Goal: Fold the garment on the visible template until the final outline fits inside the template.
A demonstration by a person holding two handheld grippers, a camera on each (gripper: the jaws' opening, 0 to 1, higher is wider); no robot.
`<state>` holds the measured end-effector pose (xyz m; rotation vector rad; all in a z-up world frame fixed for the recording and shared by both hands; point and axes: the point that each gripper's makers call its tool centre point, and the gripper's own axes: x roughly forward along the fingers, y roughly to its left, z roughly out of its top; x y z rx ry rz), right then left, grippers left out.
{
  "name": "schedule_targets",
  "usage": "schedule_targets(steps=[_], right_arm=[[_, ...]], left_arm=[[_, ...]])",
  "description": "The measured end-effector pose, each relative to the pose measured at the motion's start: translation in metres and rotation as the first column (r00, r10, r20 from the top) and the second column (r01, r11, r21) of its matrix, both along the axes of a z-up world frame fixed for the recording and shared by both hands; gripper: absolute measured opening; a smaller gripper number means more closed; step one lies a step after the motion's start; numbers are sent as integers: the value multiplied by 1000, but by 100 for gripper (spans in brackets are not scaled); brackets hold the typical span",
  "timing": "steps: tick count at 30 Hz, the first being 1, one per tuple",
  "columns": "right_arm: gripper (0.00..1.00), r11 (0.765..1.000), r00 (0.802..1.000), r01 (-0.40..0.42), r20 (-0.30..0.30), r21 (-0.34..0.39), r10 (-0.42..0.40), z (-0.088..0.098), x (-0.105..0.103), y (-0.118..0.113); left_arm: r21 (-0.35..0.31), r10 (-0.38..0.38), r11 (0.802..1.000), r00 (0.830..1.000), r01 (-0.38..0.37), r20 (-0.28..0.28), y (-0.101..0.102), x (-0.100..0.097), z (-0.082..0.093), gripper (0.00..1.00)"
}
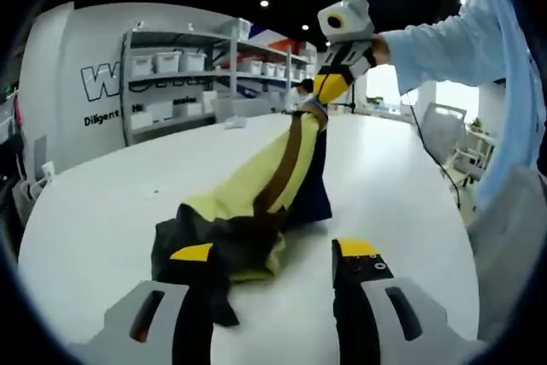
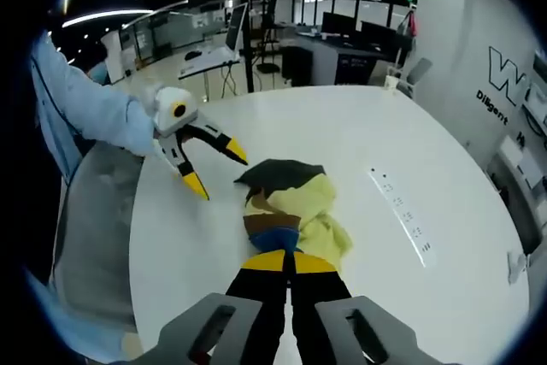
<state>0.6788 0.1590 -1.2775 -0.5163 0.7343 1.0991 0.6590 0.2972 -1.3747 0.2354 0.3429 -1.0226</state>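
Observation:
A garment (image 1: 256, 185) in yellow-green, with a brown stripe and navy and dark parts, lies bunched on the white table (image 1: 94, 203). Its far end is pulled up off the table. My right gripper (image 1: 323, 91) is shut on that raised end. In the right gripper view the garment (image 2: 299, 207) runs from my shut right gripper (image 2: 286, 261) down to the table (image 2: 367, 134). My left gripper (image 1: 273, 252) is open at the garment's near dark edge, gripping nothing. The left gripper (image 2: 219, 171) hovers open just left of the cloth.
Shelves with white bins (image 1: 171, 66) and a lettered wall stand behind the table. A chair (image 1: 440, 130) sits at its far right side. A power strip (image 2: 402, 207) is set into the tabletop. A person's light blue sleeve (image 2: 85, 108) reaches in. Desks with monitors (image 2: 342, 27) fill the back.

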Motion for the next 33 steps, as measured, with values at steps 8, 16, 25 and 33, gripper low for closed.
schedule_targets(steps=[8, 16, 25, 33], right_arm=[[0, 1000, 1000, 14, -9, -2, -14, -3, 1, -4], [0, 1000, 999, 29, -19, 1, -29, -6, 4, -6], [0, 998, 998, 64, -31, 26, -63, -2, 8, -8], [0, 996, 996, 78, -36, 53, -76, 5, 10, -4]], left_arm=[[58, -46, 997, 999, 46, -1, -13, 9, -17, 36], [152, -101, 984, 993, 90, 68, -14, 14, -23, 26], [223, -130, 970, 983, 98, 131, -21, 22, -31, 23], [246, -128, 965, 980, 88, 152, -22, 27, -33, 16]])
